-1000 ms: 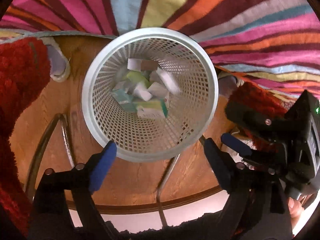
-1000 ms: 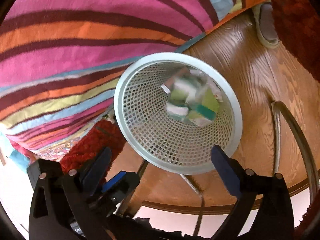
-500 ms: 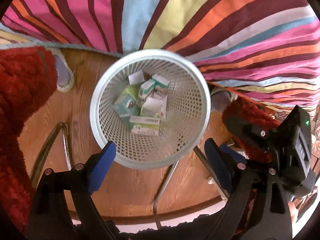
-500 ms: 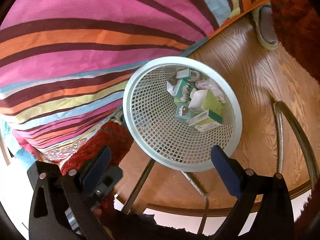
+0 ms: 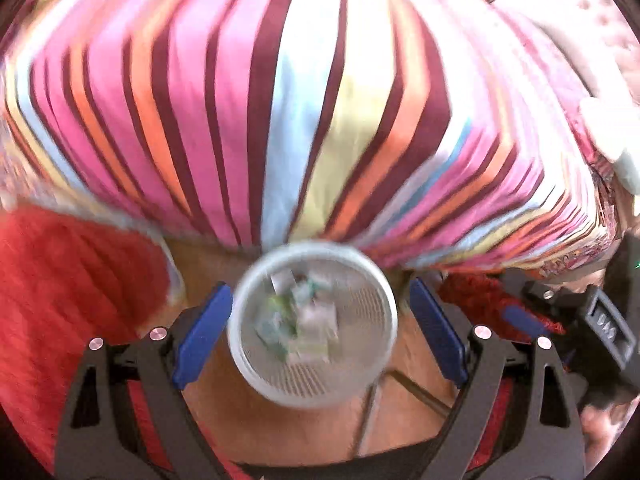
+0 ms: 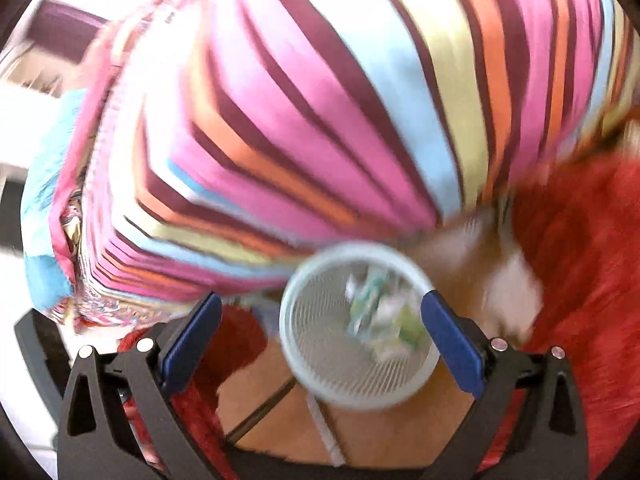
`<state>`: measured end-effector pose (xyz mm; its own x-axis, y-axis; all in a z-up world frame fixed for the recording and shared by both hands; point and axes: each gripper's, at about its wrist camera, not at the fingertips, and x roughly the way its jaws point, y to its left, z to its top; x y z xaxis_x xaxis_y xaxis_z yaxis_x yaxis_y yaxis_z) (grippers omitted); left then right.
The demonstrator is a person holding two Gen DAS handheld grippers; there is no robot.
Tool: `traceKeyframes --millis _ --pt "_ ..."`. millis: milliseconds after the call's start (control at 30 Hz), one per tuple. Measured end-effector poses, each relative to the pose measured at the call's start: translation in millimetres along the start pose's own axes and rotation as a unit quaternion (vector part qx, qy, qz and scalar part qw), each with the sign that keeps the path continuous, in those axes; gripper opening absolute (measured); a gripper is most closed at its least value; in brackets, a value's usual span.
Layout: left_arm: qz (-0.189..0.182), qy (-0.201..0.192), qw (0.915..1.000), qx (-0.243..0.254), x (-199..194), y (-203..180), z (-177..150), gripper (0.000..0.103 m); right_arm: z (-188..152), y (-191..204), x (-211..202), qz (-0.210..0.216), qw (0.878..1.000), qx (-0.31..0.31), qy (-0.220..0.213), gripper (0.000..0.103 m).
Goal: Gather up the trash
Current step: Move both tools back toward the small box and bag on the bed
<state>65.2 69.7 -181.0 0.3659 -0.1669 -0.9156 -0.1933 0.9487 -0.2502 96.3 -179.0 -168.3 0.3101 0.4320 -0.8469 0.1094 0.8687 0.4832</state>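
A white mesh waste basket (image 5: 372, 368) stands on the wooden floor, blurred, and holds several small green and white cartons (image 5: 300, 324). My left gripper (image 5: 320, 332) hangs well above it, open, with nothing between its blue pads (image 5: 200, 334). In the right wrist view the same basket (image 6: 320, 364) with its cartons (image 6: 384, 320) lies below my right gripper (image 6: 324, 338), which is also open and empty. The right gripper's black body (image 5: 600, 332) shows at the right edge of the left wrist view.
A bed with a striped pink, orange and blue cover (image 5: 300, 100) fills the upper half of both views. A red shaggy rug (image 5: 68, 288) lies left of the basket, and red rug (image 6: 580, 260) shows in the right view. Metal chair-leg bars (image 5: 416, 392) cross the floor below the basket.
Both grippers have risen away from the basket, which now looks much smaller and blurred. More of the striped bed has come into view. Both grippers stay open.
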Motion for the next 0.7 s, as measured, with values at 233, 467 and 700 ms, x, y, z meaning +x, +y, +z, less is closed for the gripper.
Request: traceKeyframes --millis 233,467,700 --pt "0.031 -0.117 0.9908 0.06 -43.4 -13.9 37.4 0.087 30.0 38.6 -53.0 -0.022 0.981 -0.112 -0.156 0.096" --pt "0.032 -0.169 0.9826 0.071 -62.5 -25.2 87.5 0.087 71.9 57.5 -66.3 -0.039 0.964 -0.162 -0.21 0.096" --pt "0.045 -0.199 0.9752 0.087 -64.2 -35.7 132.4 0.088 110.6 62.4 -67.2 -0.036 0.96 -0.159 -0.227 0.096"
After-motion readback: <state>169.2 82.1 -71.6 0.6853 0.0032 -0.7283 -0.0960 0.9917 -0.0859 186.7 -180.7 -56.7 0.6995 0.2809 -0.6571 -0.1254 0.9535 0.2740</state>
